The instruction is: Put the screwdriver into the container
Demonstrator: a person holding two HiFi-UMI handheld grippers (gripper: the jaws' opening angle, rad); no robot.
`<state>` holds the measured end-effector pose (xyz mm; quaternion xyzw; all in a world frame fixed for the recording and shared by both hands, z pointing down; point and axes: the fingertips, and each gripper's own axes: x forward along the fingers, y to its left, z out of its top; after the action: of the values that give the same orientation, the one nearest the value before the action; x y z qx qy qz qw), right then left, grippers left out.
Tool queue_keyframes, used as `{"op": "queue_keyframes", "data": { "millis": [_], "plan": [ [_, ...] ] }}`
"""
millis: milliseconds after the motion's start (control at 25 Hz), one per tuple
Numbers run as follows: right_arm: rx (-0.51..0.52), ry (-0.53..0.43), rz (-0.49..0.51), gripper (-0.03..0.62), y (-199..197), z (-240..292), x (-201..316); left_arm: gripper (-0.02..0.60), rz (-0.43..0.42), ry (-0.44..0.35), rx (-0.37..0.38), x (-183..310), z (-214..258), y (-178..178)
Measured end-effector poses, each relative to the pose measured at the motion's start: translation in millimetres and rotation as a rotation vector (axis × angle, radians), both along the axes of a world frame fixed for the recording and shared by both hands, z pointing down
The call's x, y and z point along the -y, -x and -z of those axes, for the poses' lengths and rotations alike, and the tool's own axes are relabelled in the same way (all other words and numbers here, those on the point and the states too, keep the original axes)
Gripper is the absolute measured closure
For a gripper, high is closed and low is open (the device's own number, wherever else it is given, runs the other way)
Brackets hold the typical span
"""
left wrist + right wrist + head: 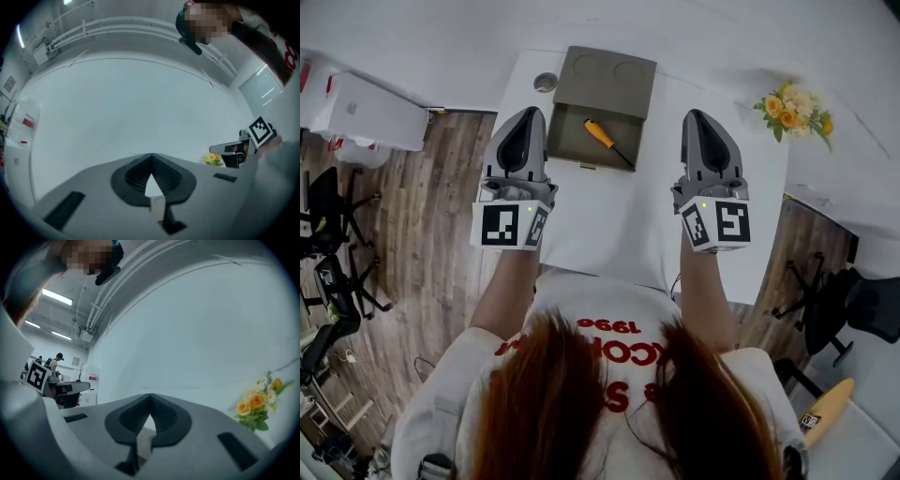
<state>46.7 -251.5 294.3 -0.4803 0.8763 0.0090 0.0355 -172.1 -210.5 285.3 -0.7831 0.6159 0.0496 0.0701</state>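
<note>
Orange-handled screwdriver (607, 141): lies inside the open olive-grey box container (572, 131), axis diagonal, handle far-left, tip near-right

Left gripper (528, 114): just left of container, nearer the handle, jaws clenched, empty

Right gripper (695, 116): right of container, clenched, empty

You stand in what reads as an office-like lab or work studio rather than a home; your white table (609, 234) sits on a wood-plank floor (431, 216) before a bare white wall (197, 333); black swivel chairs stand to the left (323, 202) and to the right (839, 305); a white cabinet (366, 111) stands at the left; long strip lights (57, 296) and exposed pipes (101, 305) run overhead; another person (57, 359) stands further back in the room.
</note>
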Motion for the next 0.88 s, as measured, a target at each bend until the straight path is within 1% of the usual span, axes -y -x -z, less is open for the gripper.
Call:
{"op": "queue_keyframes", "data": {
  "millis": [280,440,680,880],
  "plan": [
    [0.004,-0.019,-0.14,0.589,-60,12,-26,0.577,-0.134,-0.027,-0.006,4,9,-57],
    [0.005,-0.022,-0.194,0.589,-88,12,-40,0.577,-0.194,-0.028,-0.01,3,8,-87],
    [0.006,-0.032,-0.229,0.589,-104,17,-53,0.577,-0.239,-0.039,-0.015,-3,13,-105],
    [0.019,-0.042,-0.227,0.589,-107,23,-58,0.577,-0.255,-0.051,-0.014,-5,19,-114]
  ]
}}
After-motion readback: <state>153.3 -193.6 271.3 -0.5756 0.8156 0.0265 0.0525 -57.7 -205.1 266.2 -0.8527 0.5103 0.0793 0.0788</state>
